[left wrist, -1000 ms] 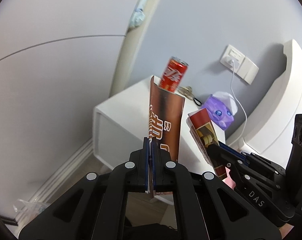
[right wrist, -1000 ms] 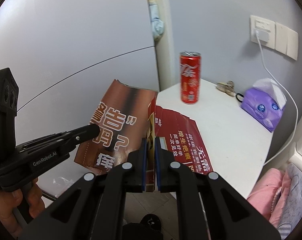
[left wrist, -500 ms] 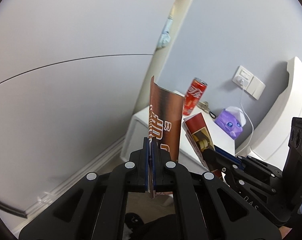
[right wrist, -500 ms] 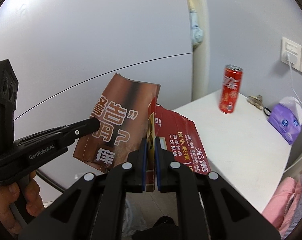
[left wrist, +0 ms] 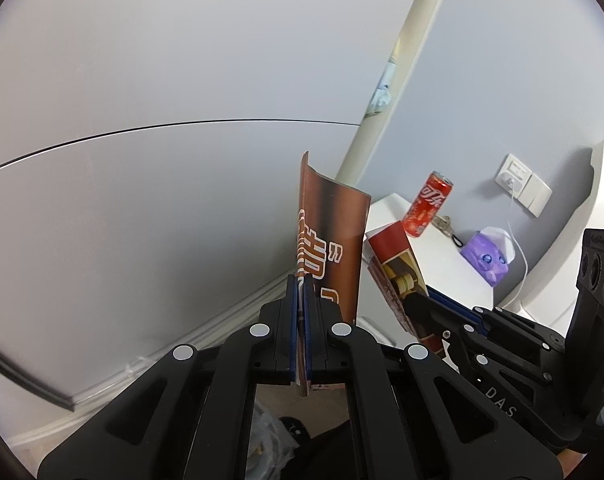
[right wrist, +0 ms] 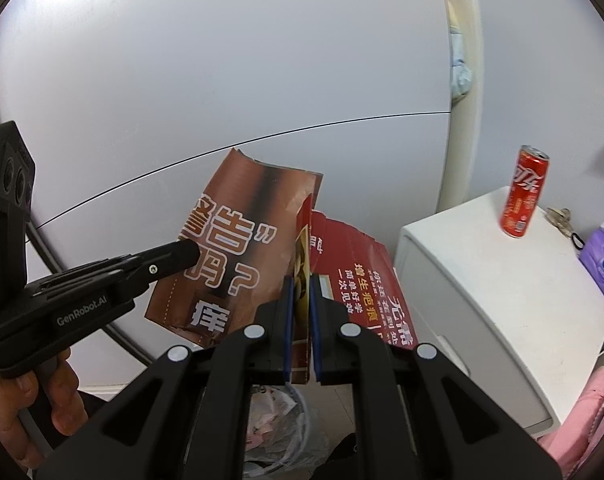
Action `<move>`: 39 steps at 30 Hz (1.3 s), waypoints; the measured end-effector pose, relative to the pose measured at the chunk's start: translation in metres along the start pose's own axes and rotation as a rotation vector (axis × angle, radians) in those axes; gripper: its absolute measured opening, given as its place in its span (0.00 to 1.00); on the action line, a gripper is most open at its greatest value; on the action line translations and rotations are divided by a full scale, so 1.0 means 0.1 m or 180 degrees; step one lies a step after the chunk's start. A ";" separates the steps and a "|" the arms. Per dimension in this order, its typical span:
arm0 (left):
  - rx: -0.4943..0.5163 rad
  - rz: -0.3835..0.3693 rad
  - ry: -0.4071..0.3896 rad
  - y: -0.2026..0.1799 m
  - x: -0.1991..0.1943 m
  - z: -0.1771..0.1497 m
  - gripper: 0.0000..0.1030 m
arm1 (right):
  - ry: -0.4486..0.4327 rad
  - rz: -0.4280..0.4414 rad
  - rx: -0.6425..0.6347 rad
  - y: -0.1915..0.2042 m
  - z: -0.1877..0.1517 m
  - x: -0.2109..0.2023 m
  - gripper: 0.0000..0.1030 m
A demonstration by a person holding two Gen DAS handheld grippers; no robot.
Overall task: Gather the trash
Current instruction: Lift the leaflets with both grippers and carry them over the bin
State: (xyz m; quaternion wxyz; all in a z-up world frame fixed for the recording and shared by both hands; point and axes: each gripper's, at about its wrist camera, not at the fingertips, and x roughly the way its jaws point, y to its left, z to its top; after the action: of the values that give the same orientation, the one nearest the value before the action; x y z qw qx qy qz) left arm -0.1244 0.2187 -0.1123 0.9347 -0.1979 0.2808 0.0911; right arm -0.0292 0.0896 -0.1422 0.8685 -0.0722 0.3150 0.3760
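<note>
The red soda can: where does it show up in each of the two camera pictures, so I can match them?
Left wrist view: the red soda can stands right of centre, on the white cabinet, just beyond the red leaflet.
Right wrist view: the red soda can stands at the far right, on the same white cabinet.
Shared landmark: the purple tissue pack, lying to the can's right in both.

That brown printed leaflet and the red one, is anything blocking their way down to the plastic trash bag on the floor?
Nothing visible does. The left gripper pinches the brown printed leaflet and the right gripper the red printed leaflet. The crumpled plastic trash bag lies below them, partly hidden behind the right gripper's own frame, with only air between.
</note>
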 end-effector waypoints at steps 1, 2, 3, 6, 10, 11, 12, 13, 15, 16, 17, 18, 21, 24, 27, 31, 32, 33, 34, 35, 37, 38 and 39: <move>-0.0010 0.0016 -0.0003 0.03 -0.02 -0.01 0.01 | 0.0009 0.0016 -0.0013 0.02 -0.01 0.01 0.09; -0.0019 0.0030 -0.0004 0.06 -0.04 -0.02 0.01 | 0.0021 0.0037 -0.0033 0.06 -0.03 0.02 0.09; -0.0034 0.0060 -0.0008 0.11 -0.08 -0.05 0.01 | 0.0033 0.0056 -0.0045 0.09 -0.04 0.03 0.09; -0.0068 0.0110 -0.0003 0.21 -0.14 -0.10 0.01 | 0.0084 0.0130 -0.0093 0.20 -0.09 0.06 0.09; -0.0111 0.0198 0.0015 0.32 -0.26 -0.19 0.01 | 0.0141 0.0217 -0.0164 0.35 -0.14 0.10 0.09; -0.0128 0.0221 0.0015 0.36 -0.29 -0.22 0.01 | 0.0161 0.0247 -0.0182 0.39 -0.15 0.11 0.09; -0.0143 0.0233 0.0018 0.38 -0.31 -0.24 0.01 | 0.0180 0.0272 -0.0193 0.42 -0.16 0.13 0.09; -0.0164 0.0249 0.0024 0.41 -0.34 -0.27 0.01 | 0.0206 0.0307 -0.0191 0.44 -0.17 0.15 0.09; -0.0199 0.0292 0.0042 0.47 -0.40 -0.35 0.01 | 0.0265 0.0367 -0.0183 0.47 -0.20 0.20 0.09; -0.0211 0.0305 0.0053 0.50 -0.42 -0.38 0.01 | 0.0295 0.0391 -0.0186 0.49 -0.22 0.22 0.09; -0.0221 0.0318 0.0068 0.52 -0.43 -0.41 0.01 | 0.0333 0.0413 -0.0186 0.50 -0.25 0.25 0.09; -0.0235 0.0342 0.0093 0.56 -0.45 -0.46 0.01 | 0.0370 0.0431 -0.0190 0.52 -0.27 0.28 0.09; -0.0267 0.0397 0.0148 0.65 -0.47 -0.57 0.01 | 0.0454 0.0463 -0.0221 0.56 -0.32 0.37 0.09; -0.0323 0.0463 0.0206 0.76 -0.48 -0.69 0.01 | 0.0538 0.0495 -0.0263 0.63 -0.40 0.44 0.09; -0.0383 0.0491 0.0242 0.84 -0.48 -0.77 0.01 | 0.0615 0.0543 -0.0261 0.66 -0.47 0.51 0.09; -0.0419 0.0525 0.0290 0.91 -0.48 -0.87 0.01 | 0.0693 0.0576 -0.0285 0.73 -0.56 0.58 0.09; -0.0422 0.0535 0.0302 0.92 -0.48 -0.89 0.01 | 0.0722 0.0586 -0.0291 0.73 -0.59 0.62 0.09; -0.0428 0.0549 0.0321 0.94 -0.48 -0.92 0.01 | 0.0749 0.0593 -0.0290 0.74 -0.61 0.65 0.09; -0.0430 0.0557 0.0333 0.95 -0.47 -0.94 0.01 | 0.0769 0.0598 -0.0287 0.75 -0.63 0.67 0.09; -0.0430 0.0565 0.0348 0.96 -0.46 -0.95 0.01 | 0.0796 0.0603 -0.0285 0.76 -0.66 0.69 0.09; -0.0431 0.0581 0.0399 0.98 -0.44 -0.99 0.01 | 0.0832 0.0616 -0.0304 0.83 -0.72 0.66 0.09; -0.0427 0.0590 0.0424 0.98 -0.42 -1.01 0.01 | 0.0858 0.0623 -0.0313 0.85 -0.75 0.68 0.09; -0.0440 0.0591 0.0465 0.99 -0.40 -1.03 0.01 | 0.0886 0.0633 -0.0318 0.87 -0.77 0.71 0.09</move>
State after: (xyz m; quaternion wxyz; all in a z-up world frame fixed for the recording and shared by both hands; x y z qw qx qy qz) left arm -0.2357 0.2627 -0.2001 0.8835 -0.2411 0.3583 0.1817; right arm -0.0908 0.1658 -0.2361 0.7703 -0.1352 0.4186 0.4616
